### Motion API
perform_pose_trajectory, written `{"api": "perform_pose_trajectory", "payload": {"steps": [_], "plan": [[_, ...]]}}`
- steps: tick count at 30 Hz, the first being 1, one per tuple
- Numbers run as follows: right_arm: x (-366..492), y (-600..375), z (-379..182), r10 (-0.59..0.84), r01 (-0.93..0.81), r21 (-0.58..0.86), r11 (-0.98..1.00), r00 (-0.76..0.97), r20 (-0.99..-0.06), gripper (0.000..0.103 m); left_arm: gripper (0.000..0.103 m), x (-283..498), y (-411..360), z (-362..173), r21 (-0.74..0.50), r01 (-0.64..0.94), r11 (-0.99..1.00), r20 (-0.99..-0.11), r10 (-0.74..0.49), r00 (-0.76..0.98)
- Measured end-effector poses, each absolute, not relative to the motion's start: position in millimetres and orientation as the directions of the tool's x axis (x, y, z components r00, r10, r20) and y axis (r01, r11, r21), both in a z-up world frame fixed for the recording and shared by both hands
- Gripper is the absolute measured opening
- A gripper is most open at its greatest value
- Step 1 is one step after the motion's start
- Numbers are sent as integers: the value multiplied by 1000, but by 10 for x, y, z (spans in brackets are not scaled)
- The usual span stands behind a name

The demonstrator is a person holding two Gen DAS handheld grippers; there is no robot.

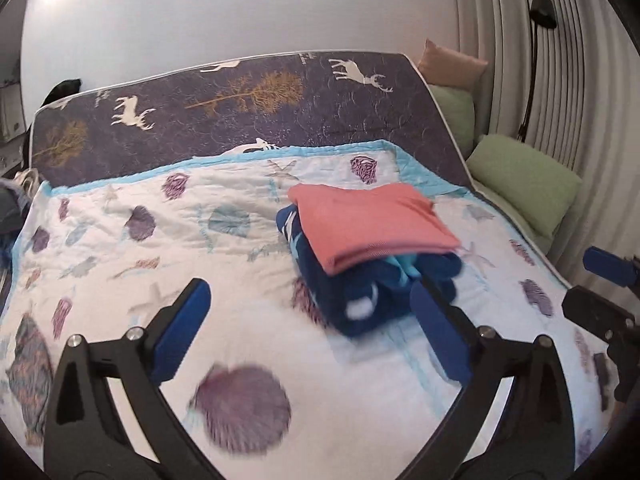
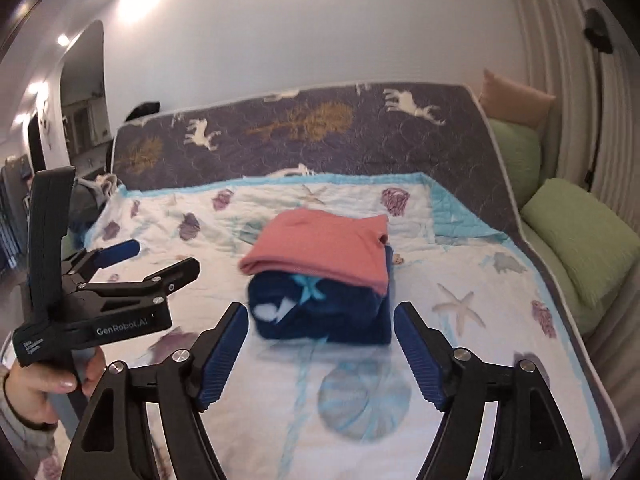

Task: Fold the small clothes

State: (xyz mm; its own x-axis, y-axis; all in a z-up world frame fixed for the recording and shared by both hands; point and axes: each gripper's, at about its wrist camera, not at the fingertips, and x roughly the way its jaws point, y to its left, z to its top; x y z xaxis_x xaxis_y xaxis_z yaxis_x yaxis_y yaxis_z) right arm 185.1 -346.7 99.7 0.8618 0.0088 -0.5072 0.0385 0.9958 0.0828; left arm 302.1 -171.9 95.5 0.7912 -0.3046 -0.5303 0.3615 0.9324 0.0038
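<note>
A folded pink garment (image 1: 368, 224) (image 2: 324, 248) lies on top of a folded dark blue garment (image 1: 372, 296) (image 2: 320, 312) with white and light blue marks, stacked on the white seashell quilt (image 1: 160, 240) (image 2: 460, 272). My left gripper (image 1: 308, 328) is open and empty, just in front and left of the stack; it also shows in the right wrist view (image 2: 160, 260), held up at the left. My right gripper (image 2: 320, 344) is open and empty, just in front of the stack. Its fingers (image 1: 608, 268) show at the right edge of the left wrist view.
A dark deer-print quilt (image 1: 240, 108) (image 2: 320, 136) rises behind the white one. Green pillows (image 1: 524, 184) (image 2: 580, 240) and a peach pillow (image 1: 452, 68) (image 2: 516, 100) lie along the right by the ribbed wall. Grey clothes (image 2: 90, 196) sit at the far left edge.
</note>
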Motion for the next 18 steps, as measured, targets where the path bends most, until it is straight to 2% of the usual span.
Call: {"api": "perform_pose_trajectory", "payload": {"steps": [5, 11, 14, 18], "plan": [[1248, -3347, 1188, -17, 70, 107, 992, 900, -435, 83, 101, 2425, -1504, 1112, 57, 332, 941, -484, -265, 834], [740, -3056, 1287, -92, 131, 73, 989, 916, -391, 84, 102, 1813, -1263, 1061, 88, 293, 952, -482, -217, 849], [556, -2925, 1246, -122, 170, 89, 981, 910, -397, 87, 102, 1586, -1135, 988, 65, 274, 959, -499, -207, 842], [341, -2793, 1149, -80, 163, 156, 974, 895, -439, 88, 102, 1317, -1027, 896, 70, 273, 959, -517, -199, 832]]}}
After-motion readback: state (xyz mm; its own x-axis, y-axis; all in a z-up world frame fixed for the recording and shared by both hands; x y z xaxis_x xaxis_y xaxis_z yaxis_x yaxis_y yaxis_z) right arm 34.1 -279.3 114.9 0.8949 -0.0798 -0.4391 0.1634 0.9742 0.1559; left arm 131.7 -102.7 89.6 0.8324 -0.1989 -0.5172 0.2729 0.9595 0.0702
